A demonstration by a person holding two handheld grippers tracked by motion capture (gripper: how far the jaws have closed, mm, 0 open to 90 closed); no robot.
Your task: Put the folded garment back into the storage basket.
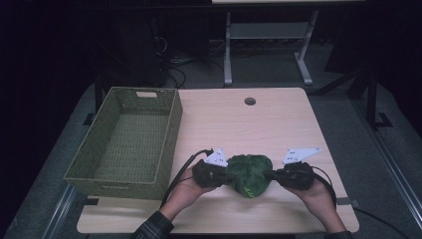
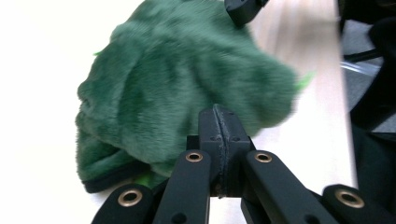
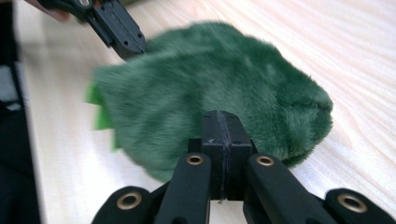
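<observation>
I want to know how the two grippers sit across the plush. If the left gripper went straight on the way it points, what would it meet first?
The green plush toy: the left gripper points right into its fur, jaws closed at its edge. Beyond the toy lies the right gripper, on its far side.

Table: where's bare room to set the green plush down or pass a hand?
The table is bare beyond the green plush, from the basket across to the right edge, apart from a small hole. The basket looks empty. The near strip is crowded: the left gripper and right gripper flank the plush.
</observation>
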